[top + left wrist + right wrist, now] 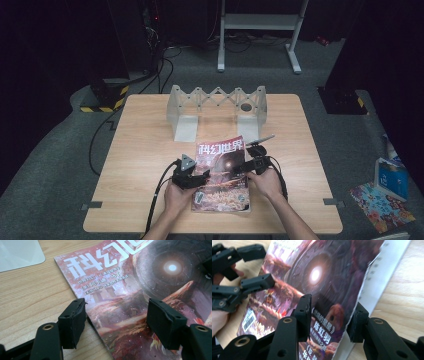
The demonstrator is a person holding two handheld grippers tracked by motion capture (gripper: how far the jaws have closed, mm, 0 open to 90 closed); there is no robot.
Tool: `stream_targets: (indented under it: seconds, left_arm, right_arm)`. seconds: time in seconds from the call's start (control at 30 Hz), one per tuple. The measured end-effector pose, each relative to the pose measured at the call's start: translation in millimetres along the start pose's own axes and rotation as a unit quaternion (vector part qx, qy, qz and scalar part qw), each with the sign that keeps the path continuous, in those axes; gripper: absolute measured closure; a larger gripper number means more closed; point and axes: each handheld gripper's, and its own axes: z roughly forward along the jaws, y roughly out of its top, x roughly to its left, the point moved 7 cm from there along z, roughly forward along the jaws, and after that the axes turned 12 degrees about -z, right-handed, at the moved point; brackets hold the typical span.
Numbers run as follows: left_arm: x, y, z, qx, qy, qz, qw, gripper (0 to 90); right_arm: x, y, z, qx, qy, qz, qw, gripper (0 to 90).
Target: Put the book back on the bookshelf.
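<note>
The wooden table (150, 150) takes up the middle of the high view, and a pale folding rack (217, 102) stands along its upper edge. Below the rack, in the lower centre of the frame, lies the magazine (222, 175), flat on the wood with its red cover up.

My left gripper (197, 178) sits at the magazine's left edge. In the left gripper view my jaws are spread wide and pinch nothing: one pad (73, 322) is over bare wood at lower left, the other over the cover at lower right, with the magazine's edge running between them.

My right gripper (255, 161) is at the magazine's right edge. In the right gripper view the cover (329, 285) has lifted off the white pages (377, 280) and stands between my half-spread jaws; the pads do not look pressed on it.

I judge the magazine light, floppy and glossy, so it will sag and slide. The thin cover could crease or tear. I would pinch several pages near the edge, not the cover alone.
</note>
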Motion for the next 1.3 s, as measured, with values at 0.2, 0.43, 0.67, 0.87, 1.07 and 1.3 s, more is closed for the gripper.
stream_targets:
  seconds: [0.2,0.43,0.67,0.87,1.07,1.3]
  left_arm:
    - [0.1,0.1,0.2,0.001,-0.001,-0.003,1.0000,31.8]
    - [-0.5,0.0,0.0,-0.002,0.002,0.001,1.0000,31.9]
    - [0.4,0.1,0.2,0.000,-0.004,-0.002,1.0000,31.2]
    - [1.2,0.9,-0.5,0.010,-0.006,-0.001,0.9999,31.0]
    - [0.1,0.9,-1.9,0.022,-0.010,-0.007,0.9997,28.4]
    - [-0.2,2.6,-3.0,0.032,-0.031,-0.030,0.9985,24.1]
  right_arm:
    - [-2.9,3.5,3.5,-0.008,0.003,0.003,1.0000,60.3]
    - [1.0,5.3,11.7,-0.006,-0.038,-0.042,0.9984,61.6]
    - [5.6,5.1,9.5,-0.021,-0.046,-0.087,0.9950,78.5]
    - [5.1,4.7,8.3,-0.026,-0.034,-0.093,0.9948,84.6]
    - [10.9,5.6,1.5,-0.058,-0.028,-0.116,0.9911,87.2]
    - [14.9,5.1,-4.4,-0.084,-0.024,-0.145,0.9856,87.4]
